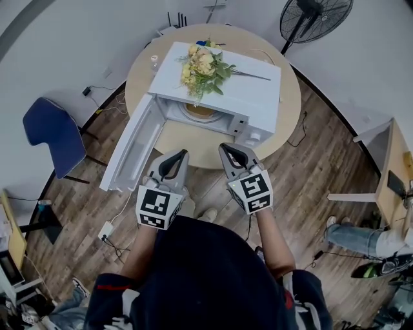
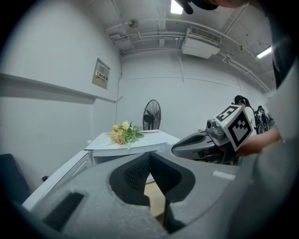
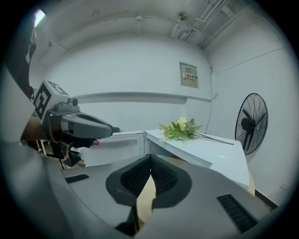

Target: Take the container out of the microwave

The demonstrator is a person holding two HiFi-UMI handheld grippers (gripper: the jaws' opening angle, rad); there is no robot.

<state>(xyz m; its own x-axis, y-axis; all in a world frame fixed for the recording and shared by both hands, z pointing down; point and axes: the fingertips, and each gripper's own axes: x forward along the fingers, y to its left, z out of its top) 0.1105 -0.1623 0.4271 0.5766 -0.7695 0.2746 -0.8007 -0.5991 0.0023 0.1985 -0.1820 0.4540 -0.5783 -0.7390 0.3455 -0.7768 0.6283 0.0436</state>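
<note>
A white microwave (image 1: 253, 82) stands on a round wooden table (image 1: 289, 109), its door (image 1: 131, 147) swung open to the left. Inside it a round tan container (image 1: 199, 111) shows through the opening. A bunch of yellow flowers (image 1: 202, 67) lies on the microwave's top. My left gripper (image 1: 183, 153) and right gripper (image 1: 222, 148) hover side by side at the table's near edge, pointing at the opening, both shut and empty. The left gripper view shows the left gripper (image 2: 149, 154) with its tips together and the microwave (image 2: 140, 140) ahead. The right gripper (image 3: 150, 158) likewise has its pads together.
A standing fan (image 1: 315, 18) is behind the table at the right. A blue chair (image 1: 54, 138) stands at the left, beside the open door. A power strip (image 1: 105, 230) and cables lie on the wooden floor. Another table (image 1: 392, 175) and a person's legs (image 1: 359, 238) are at the right.
</note>
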